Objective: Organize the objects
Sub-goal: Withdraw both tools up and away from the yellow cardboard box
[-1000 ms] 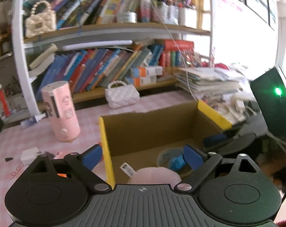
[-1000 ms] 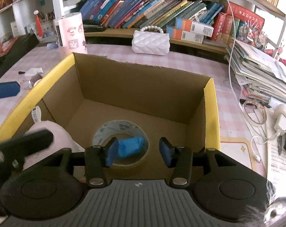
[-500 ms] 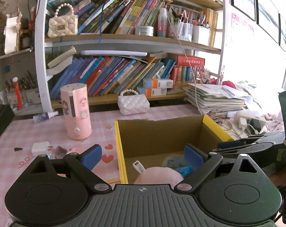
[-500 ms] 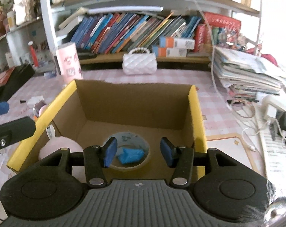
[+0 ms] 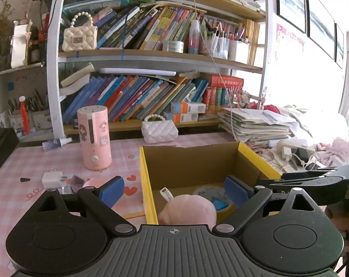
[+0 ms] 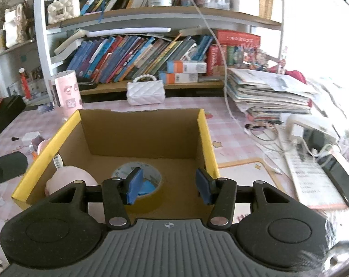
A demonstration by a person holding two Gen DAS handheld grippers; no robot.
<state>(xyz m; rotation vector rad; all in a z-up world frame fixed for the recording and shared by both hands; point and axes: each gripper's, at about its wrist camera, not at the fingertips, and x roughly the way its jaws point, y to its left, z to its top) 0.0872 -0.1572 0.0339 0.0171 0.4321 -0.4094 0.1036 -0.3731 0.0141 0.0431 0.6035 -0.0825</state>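
- Your left gripper (image 5: 174, 192) is spread wide and holds nothing; its jaws straddle the box's left wall.
- Your right gripper (image 6: 167, 185) stands partly open, empty, above the box's near edge.
- The box (image 6: 142, 133) sits on the table (image 6: 232, 138), with a pink plush (image 5: 188, 211) at its near left and a tape roll (image 6: 156, 177) ringing a blue piece (image 6: 146, 188).
- Left of the box: a charger (image 5: 52, 179).
- Farther back: a pink cylinder (image 5: 94, 136), a white purse (image 6: 144, 92), then the bookshelf (image 5: 151, 55).
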